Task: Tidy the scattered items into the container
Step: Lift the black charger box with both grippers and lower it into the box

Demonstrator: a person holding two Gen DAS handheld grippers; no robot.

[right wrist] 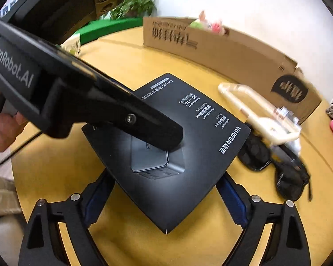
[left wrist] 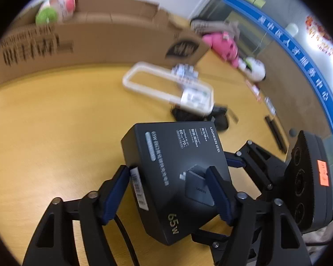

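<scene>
Left gripper (left wrist: 168, 190) straddling dark charger box (left wrist: 177, 177) on yellow desk (left wrist: 55, 133): left pad at barcoded side edge, right pad lying over top face, contact unclear, so not yet a square grip. Right gripper (right wrist: 166, 197) wide, bracketing box's near corner, pads apart from it. Advice: centre left pads on opposite side walls, not lid, before lifting; keep right clear or support underneath. Cardboard container (left wrist: 88, 33) well beyond, open-topped, soft toy (left wrist: 60, 6) peeking out. White tray (left wrist: 166, 84) and sunglasses (right wrist: 284, 173) just past box. Readable: "UGREEN", "65W" on box; "GenRobot.AI" on gripper body.
</scene>
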